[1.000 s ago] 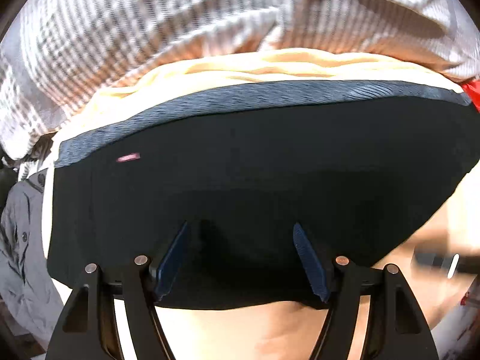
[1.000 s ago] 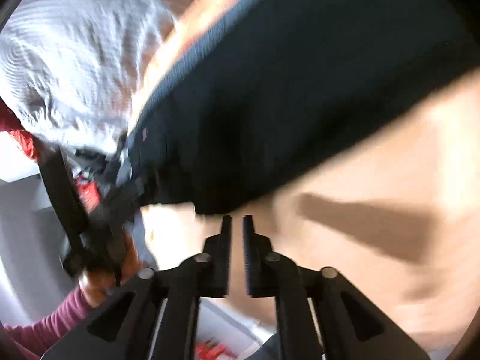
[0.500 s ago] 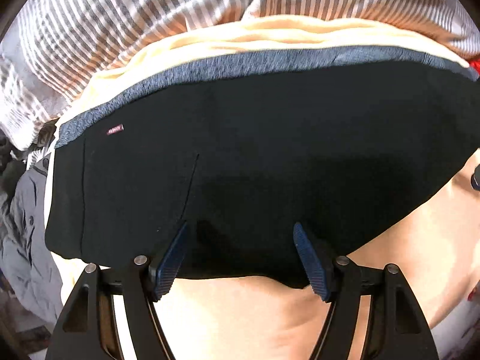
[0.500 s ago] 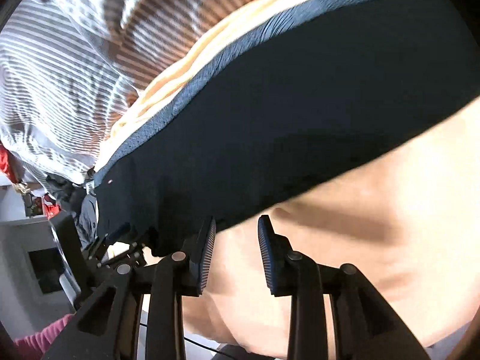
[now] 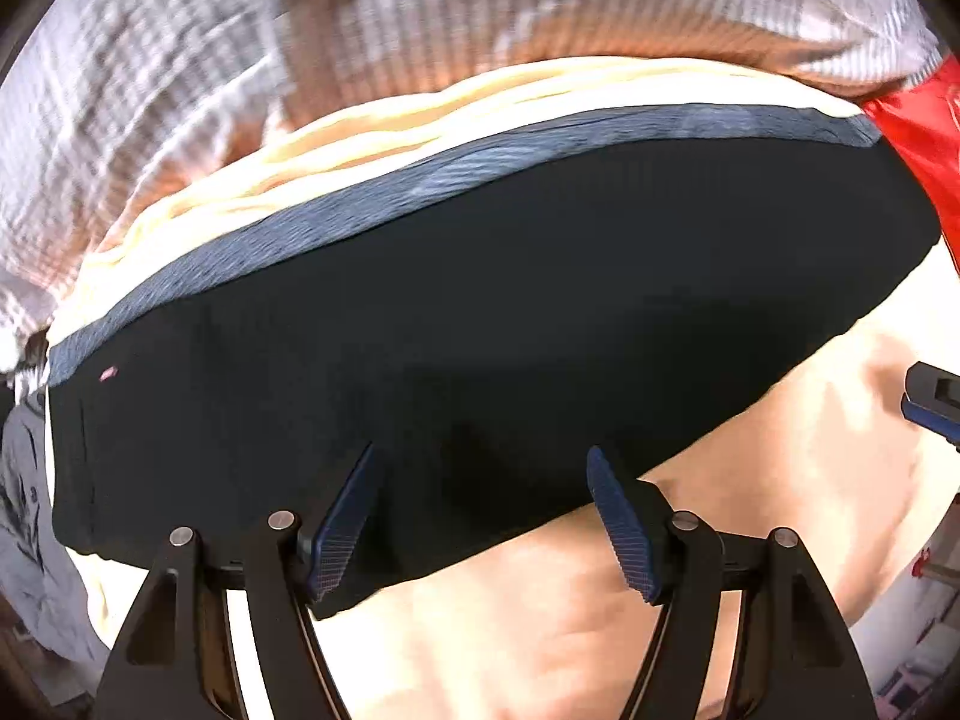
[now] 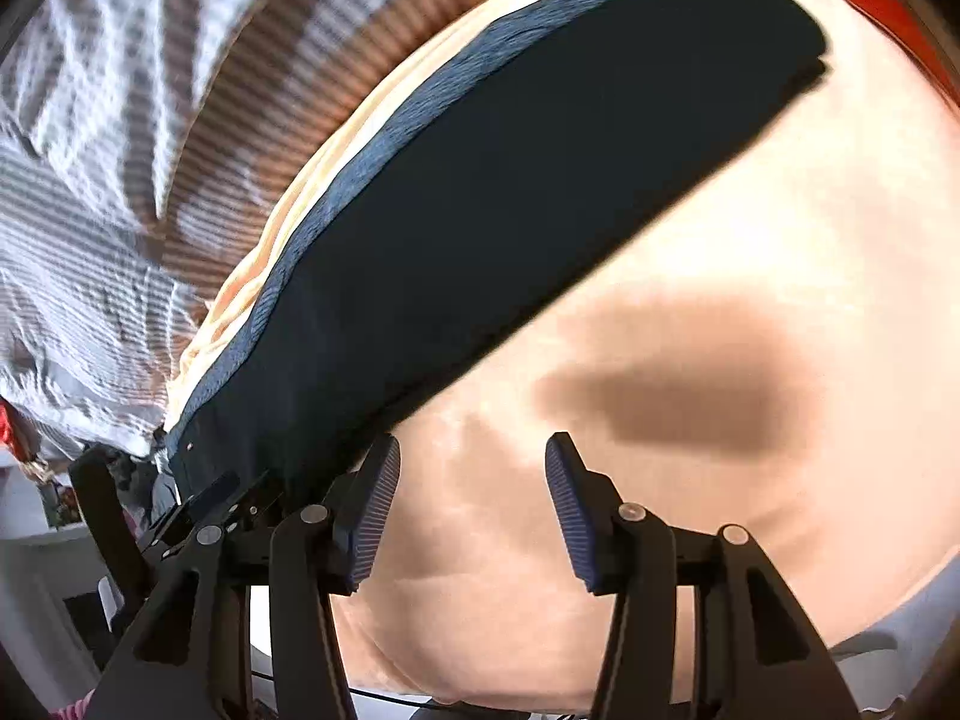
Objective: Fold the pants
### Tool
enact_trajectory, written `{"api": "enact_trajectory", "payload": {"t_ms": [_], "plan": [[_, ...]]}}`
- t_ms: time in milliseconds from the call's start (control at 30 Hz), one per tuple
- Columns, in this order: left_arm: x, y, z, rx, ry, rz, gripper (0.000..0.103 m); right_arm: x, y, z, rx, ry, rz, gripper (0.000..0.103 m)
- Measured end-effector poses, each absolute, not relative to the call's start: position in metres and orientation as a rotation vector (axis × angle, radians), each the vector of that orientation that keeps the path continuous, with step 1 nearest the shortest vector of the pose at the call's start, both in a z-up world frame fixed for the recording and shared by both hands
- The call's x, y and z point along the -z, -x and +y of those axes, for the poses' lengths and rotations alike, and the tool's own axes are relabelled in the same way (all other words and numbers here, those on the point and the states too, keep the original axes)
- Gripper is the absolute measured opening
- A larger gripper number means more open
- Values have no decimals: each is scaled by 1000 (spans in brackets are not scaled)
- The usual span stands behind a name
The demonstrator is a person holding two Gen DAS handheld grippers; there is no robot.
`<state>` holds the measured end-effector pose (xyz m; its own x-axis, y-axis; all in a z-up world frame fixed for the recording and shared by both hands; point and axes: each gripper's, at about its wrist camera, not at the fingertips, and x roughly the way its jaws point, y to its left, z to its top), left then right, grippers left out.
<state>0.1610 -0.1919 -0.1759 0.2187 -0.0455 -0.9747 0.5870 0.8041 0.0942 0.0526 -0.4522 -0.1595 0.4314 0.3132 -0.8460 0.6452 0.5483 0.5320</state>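
The black pants (image 5: 480, 330) lie folded flat on a cream sheet (image 5: 750, 510), with a blue-grey waistband (image 5: 372, 204) along their far edge. My left gripper (image 5: 480, 510) is open, its blue pads over the pants' near edge, holding nothing. In the right wrist view the pants (image 6: 510, 192) run diagonally from lower left to upper right. My right gripper (image 6: 471, 504) is open and empty over the bare sheet (image 6: 720, 240), just right of the pants' near edge. The left gripper (image 6: 198, 510) shows at the lower left there.
A striped grey-and-white cloth (image 5: 180, 60) is bunched behind the pants. A red cloth (image 5: 918, 120) lies at the far right. A grey garment (image 5: 24, 510) hangs at the left edge. The right gripper's tip (image 5: 936, 402) shows at the right of the left wrist view.
My right gripper has opened from shut to wide open and moved rightward off the pants' edge. My left gripper stays open in the same place over the pants.
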Motion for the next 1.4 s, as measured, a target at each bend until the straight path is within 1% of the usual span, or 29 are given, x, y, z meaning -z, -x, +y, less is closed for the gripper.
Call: {"api": "enact_trajectory", "payload": {"t_ms": [133, 167, 400, 467, 533, 600, 933, 1000, 1167, 1200, 1233, 1267, 1300, 1333, 1367, 1400], "plan": [[174, -147, -224, 478, -522, 1289, 72, 160, -33, -477, 277, -1047, 1124, 56], [175, -128, -238, 475, -525, 1288, 72, 159, -27, -483, 279, -1051, 1118, 56], [170, -114, -278, 475, -546, 1283, 72, 162, -5, -528, 284, -1093, 1064, 57], [164, -103, -286, 468, -543, 1284, 72, 165, -2, -541, 251, -1118, 1035, 58], [163, -101, -293, 454, -526, 1285, 72, 168, 0, -550, 230, -1134, 1012, 63], [157, -96, -299, 440, -495, 1283, 72, 172, 0, -559, 222, -1152, 986, 64], [165, -123, -332, 361, -425, 1269, 72, 199, 2, -609, 226, -1302, 858, 64], [170, -125, -335, 351, -431, 1278, 72, 195, 2, -616, 254, -1281, 861, 64], [184, -123, -341, 340, -464, 1290, 72, 163, -13, -631, 162, -1236, 772, 64], [186, -124, -341, 338, -466, 1290, 74, 162, -20, -634, 152, -1226, 783, 64], [187, -124, -342, 324, -475, 1286, 80, 162, -25, -636, 156, -1212, 797, 64], [186, -123, -342, 314, -482, 1281, 83, 164, -31, -641, 175, -1189, 816, 64], [188, -126, -341, 315, -482, 1285, 83, 168, -34, -646, 247, -1151, 861, 61], [188, -127, -341, 317, -476, 1294, 83, 171, -32, -652, 321, -1126, 895, 45], [186, -127, -340, 317, -468, 1299, 83, 172, -28, -661, 375, -1157, 883, 40], [186, -127, -340, 318, -464, 1301, 83, 168, -23, -667, 409, -1190, 840, 40]]}}
